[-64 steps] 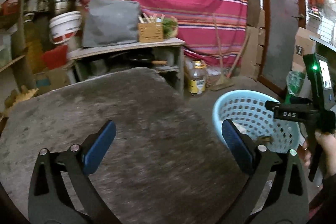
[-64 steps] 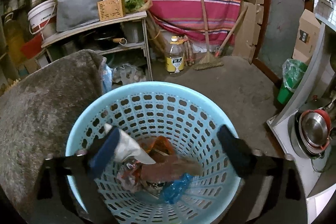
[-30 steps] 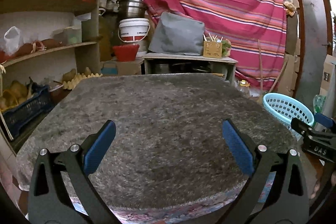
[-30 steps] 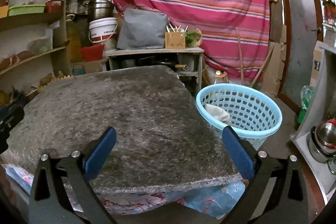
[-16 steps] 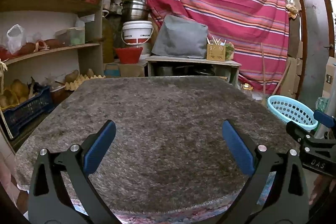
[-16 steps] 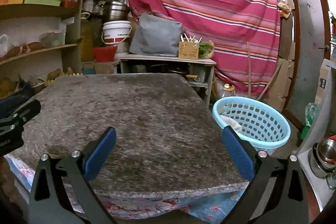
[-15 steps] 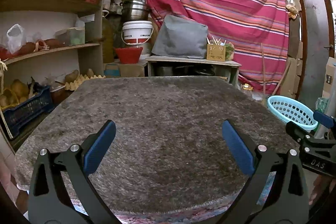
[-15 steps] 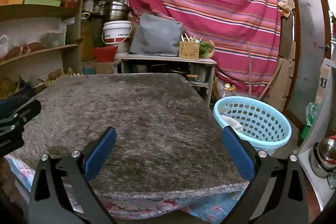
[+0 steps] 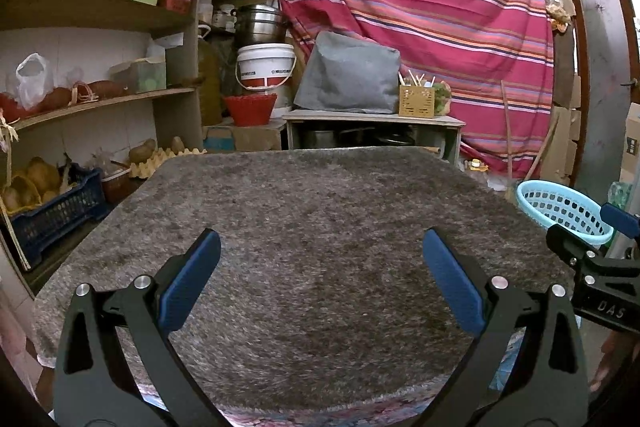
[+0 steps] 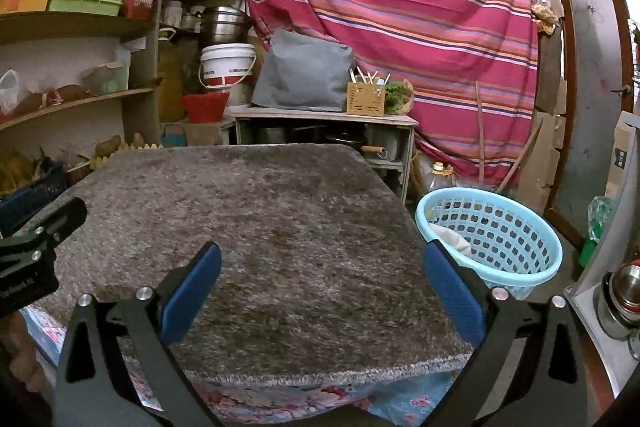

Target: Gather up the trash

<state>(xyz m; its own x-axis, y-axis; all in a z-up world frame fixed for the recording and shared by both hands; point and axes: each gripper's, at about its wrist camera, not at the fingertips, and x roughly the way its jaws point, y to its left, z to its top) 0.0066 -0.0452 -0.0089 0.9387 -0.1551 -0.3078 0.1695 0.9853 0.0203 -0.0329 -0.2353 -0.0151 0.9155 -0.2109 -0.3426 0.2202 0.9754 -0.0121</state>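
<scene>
Item 1. Left claw (image 9: 320,275): spread wide, holding nothing, hovering over the near edge of the surface (image 9: 320,211), which is covered by a grey shaggy mat.

Item 2. Surface top: no trash is visible anywhere on it, from the left edge to the right.

Item 3. Right claw (image 10: 320,277): spread wide as well, holding nothing, over the near right part of the surface.

Item 4. Basket (image 10: 490,239): light blue, perforated, on the floor just beside the surface's right edge. It holds a pale crumpled piece of trash (image 10: 450,241) against its near wall; the rest of its contents are hidden.

Risk note. Collection looks finished or nearly so. A small scrap could be lost in the mat's long pile and overlooked. A careless swing of the right claw past the right edge could knock the light basket over and spill it.
</scene>
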